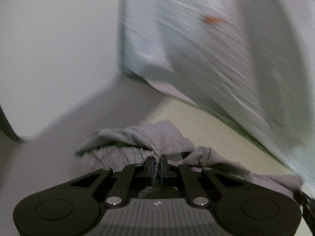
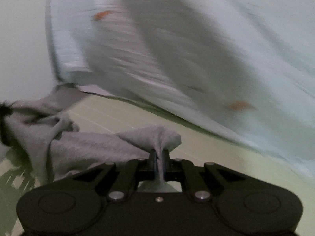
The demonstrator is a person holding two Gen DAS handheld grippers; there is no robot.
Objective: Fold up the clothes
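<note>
1. Left wrist view: the left gripper (image 1: 157,162) sat at the bottom centre, its fingers (image 1: 150,164) pressed nearly together and pinching a bunched edge of the grey garment (image 1: 145,137). A ribbed, gathered band (possibly a waistband, hard to say through the blur) ran just left of the pinch. The cloth trailed off toward the lower right. Above it, a pale sheet (image 1: 196,49) with an orange mark (image 1: 213,19) filled the upper right, smeared by motion, and a greenish surface (image 1: 206,122) showed beneath.

2. Right wrist view: the right gripper (image 2: 159,160) at the bottom centre had its fingers (image 2: 152,157) closed on another fold of that garment (image 2: 94,143), a tuft poking up above the tips. The cloth stretched away to the left edge of the frame, hanging between the two grips rather than lying flat.

3. Risks, as I judged them: both pinches caught only a small bite of fabric, so a quick swing could pull an edge free and drop that side. The slack middle could crumple under itself when laid down, giving a crooked fold. The hanging part could also drag on the pale sheet and twist.
</note>
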